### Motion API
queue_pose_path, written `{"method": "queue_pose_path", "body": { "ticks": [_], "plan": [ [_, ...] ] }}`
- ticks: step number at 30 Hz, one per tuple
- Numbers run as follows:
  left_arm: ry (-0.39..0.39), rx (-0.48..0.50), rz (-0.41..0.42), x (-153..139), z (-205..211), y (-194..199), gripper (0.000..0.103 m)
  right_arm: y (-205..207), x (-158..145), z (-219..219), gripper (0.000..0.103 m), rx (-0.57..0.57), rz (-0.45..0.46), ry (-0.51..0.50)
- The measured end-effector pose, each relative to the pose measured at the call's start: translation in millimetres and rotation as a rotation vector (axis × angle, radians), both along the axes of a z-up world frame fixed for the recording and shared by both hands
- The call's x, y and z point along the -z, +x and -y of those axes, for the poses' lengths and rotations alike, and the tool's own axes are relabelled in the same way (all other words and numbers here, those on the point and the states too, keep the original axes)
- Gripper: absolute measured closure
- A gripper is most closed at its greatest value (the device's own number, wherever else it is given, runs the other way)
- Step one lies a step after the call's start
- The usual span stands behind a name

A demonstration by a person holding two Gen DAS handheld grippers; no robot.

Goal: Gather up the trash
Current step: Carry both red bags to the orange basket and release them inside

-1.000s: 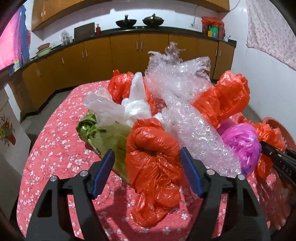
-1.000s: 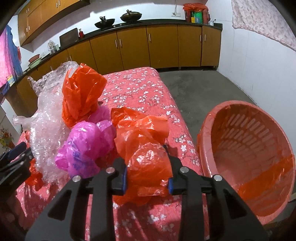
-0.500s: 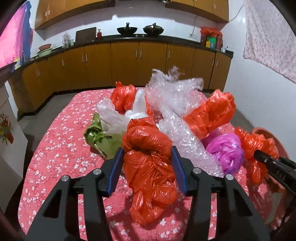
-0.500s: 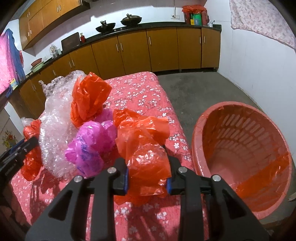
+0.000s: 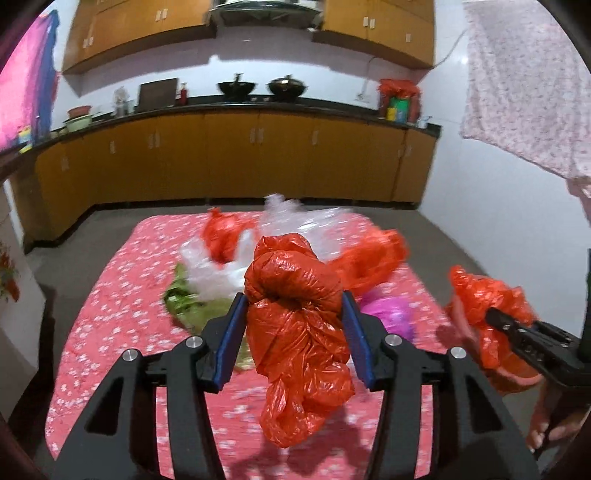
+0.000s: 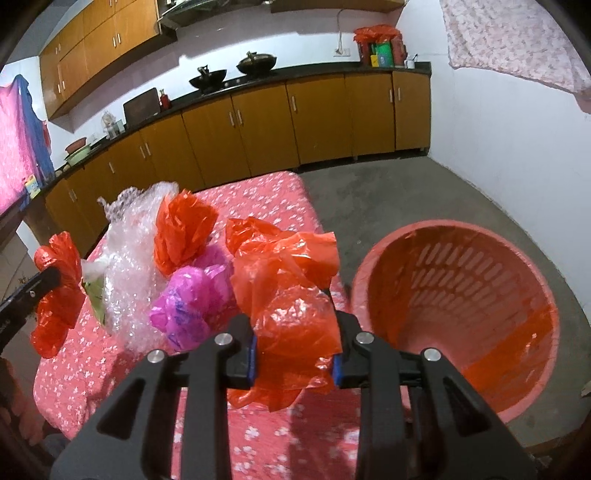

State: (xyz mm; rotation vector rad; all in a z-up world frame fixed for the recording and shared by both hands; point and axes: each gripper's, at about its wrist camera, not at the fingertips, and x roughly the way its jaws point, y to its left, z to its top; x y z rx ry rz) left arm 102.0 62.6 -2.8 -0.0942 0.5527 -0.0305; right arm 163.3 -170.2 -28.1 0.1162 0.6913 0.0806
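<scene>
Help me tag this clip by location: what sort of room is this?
Most likely a home kitchen: wooden cabinets under a dark countertop, two black woks on it, and a range hood above.

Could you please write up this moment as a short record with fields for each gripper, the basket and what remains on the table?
left gripper: shut on a knotted red bag, lifted off the table
right gripper: shut on a crumpled red bag
basket: pink, slatted, on the floor beside the table, red plastic inside
table: pink floral cloth
left on table: bubble wrap, magenta bag, another red bag, green bag, white bag
</scene>
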Motion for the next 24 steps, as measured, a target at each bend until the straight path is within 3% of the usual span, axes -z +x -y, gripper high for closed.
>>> {"method": "queue_pose_path", "body": {
  "ticks": [10, 20, 24],
  "plan": [
    [-0.068, 0.246, 0.000, -7.9, 100.6, 22.0, 0.051, -18.7, -14.4, 79.5, 0.075, 0.174, 0.014, -0.065],
    [-0.058, 0.440, -0.065, 12.7, 203.1, 58.3, 0.051, -20.0, -5.3, 157.6, 0.075, 0.310, -0.010, 0.001],
    [-0.052, 0.476, -0.095, 20.5, 219.4, 64.8, 0.051, -13.4, 0.7, 171.6, 0.075, 0.320, -0.016, 0.025]
  ]
}}
